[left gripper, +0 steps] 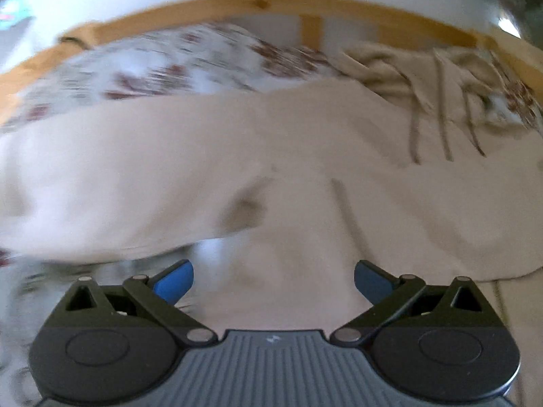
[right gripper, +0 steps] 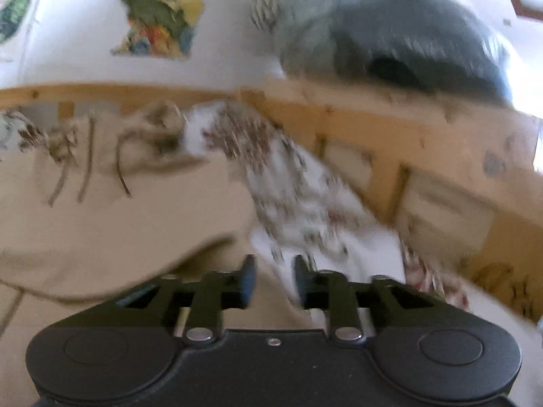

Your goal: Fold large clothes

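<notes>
The beige garment [left gripper: 271,156] sprawls lengthwise across the floral bedsheet [left gripper: 142,64], reaching toward the wooden bed frame [left gripper: 237,6]. The left gripper [left gripper: 273,279], jaws spread wide and empty, sits right over the garment's near edge, the closer tool. The right gripper [right gripper: 271,279], nearly closed yet holding nothing, hangs off the garment's right edge.
</notes>
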The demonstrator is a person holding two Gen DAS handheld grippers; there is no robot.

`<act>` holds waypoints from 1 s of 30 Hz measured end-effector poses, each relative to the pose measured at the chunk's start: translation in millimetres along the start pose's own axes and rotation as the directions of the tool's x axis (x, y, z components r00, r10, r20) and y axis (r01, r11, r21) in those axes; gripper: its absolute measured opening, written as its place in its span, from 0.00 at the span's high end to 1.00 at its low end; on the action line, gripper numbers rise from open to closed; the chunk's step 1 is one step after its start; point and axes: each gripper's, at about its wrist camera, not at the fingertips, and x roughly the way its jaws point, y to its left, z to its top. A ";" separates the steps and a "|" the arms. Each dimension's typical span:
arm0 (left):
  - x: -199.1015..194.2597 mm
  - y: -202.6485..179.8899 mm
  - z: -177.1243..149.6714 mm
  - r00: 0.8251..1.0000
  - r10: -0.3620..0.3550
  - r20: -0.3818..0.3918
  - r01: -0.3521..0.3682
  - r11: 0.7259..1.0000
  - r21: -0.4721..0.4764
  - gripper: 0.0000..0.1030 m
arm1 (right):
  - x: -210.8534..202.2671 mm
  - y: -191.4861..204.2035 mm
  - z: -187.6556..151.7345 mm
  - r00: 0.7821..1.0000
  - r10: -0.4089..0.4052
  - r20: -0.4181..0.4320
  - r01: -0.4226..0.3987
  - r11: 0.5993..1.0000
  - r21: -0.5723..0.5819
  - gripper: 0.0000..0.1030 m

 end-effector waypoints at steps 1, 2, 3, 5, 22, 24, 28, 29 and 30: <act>-8.4 15.0 -4.3 0.999 0.025 0.020 -0.025 1.000 -0.008 0.01 | 2.9 3.9 1.0 1.000 0.007 0.014 -0.007 1.000 -0.007 0.53; -16.7 31.4 -9.4 0.997 0.060 0.043 -0.059 0.998 -0.018 0.01 | 6.8 6.8 1.4 1.000 0.021 0.012 -0.021 1.000 0.001 0.50; -24.3 48.5 -14.2 0.993 0.104 0.063 -0.102 0.994 -0.035 0.01 | 9.4 9.1 0.8 0.999 0.032 0.000 -0.032 0.999 0.013 0.48; -33.8 80.7 -20.0 0.982 0.175 0.072 -0.169 0.982 -0.080 0.01 | 9.9 15.1 -0.1 0.999 0.037 -0.010 -0.037 0.999 0.004 0.37; -14.4 239.2 11.6 0.911 0.412 0.028 -0.313 0.734 -0.603 0.31 | -21.3 56.6 13.4 0.985 0.172 -0.023 -0.173 0.982 -0.080 0.01; -12.0 232.1 17.1 0.887 0.462 0.015 -0.360 0.710 -0.605 0.53 | -22.0 57.3 12.9 0.984 0.174 -0.033 -0.176 0.981 -0.077 0.01; -24.6 215.3 24.9 0.864 0.498 0.066 -0.374 0.726 -0.577 0.89 | -28.5 52.6 13.6 0.984 0.176 -0.022 -0.177 0.983 -0.053 0.01; -31.9 207.0 28.0 0.853 0.513 0.096 -0.381 0.738 -0.557 0.90 | -30.8 51.9 14.2 0.984 0.178 -0.015 -0.179 0.982 -0.054 0.01; -40.7 196.0 33.4 0.842 0.521 0.139 -0.381 0.757 -0.530 0.90 | -33.6 51.1 15.6 0.984 0.181 -0.003 -0.181 0.982 -0.055 0.01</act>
